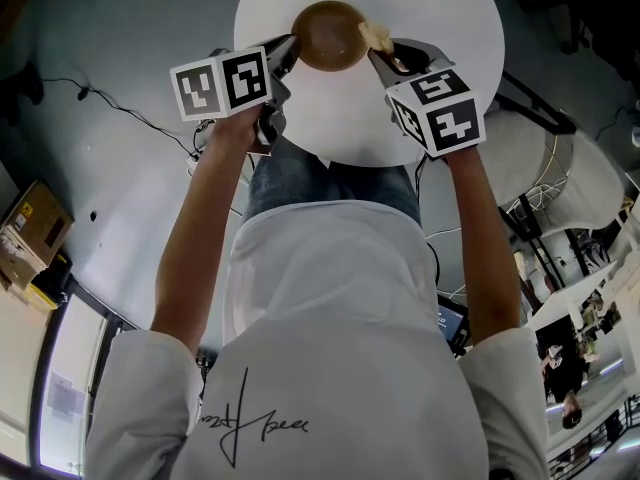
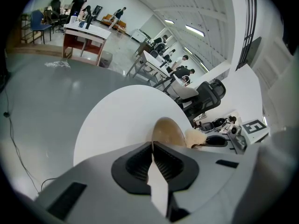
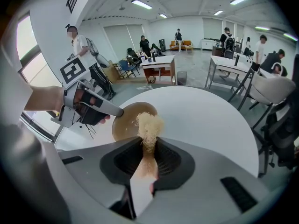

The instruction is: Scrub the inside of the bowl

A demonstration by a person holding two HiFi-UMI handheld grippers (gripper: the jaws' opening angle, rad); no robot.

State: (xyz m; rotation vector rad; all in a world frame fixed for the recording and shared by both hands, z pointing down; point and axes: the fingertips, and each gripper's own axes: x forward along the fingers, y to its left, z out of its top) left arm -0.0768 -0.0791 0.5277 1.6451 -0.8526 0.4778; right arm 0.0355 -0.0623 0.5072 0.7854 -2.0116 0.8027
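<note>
A brown bowl (image 1: 328, 35) stands on the round white table (image 1: 450, 13), near its front edge. My left gripper (image 1: 288, 52) is shut on the bowl's left rim; in the left gripper view the bowl (image 2: 168, 130) rises edge-on just past the closed jaws of that gripper (image 2: 152, 146). My right gripper (image 1: 386, 58) is shut on a tan fibrous scrubber (image 1: 377, 36), whose tuft hangs over the bowl's right rim. In the right gripper view the scrubber (image 3: 149, 124) sticks out of the gripper (image 3: 148, 146) over the bowl (image 3: 126, 121), and the left gripper (image 3: 88, 107) holds the far rim.
Grey floor surrounds the table, with a black cable (image 1: 120, 108) at the left and a cardboard box (image 1: 35, 223) beyond it. White and black chairs (image 1: 560, 178) stand at the right. Desks and several people fill the room's background (image 3: 224, 55).
</note>
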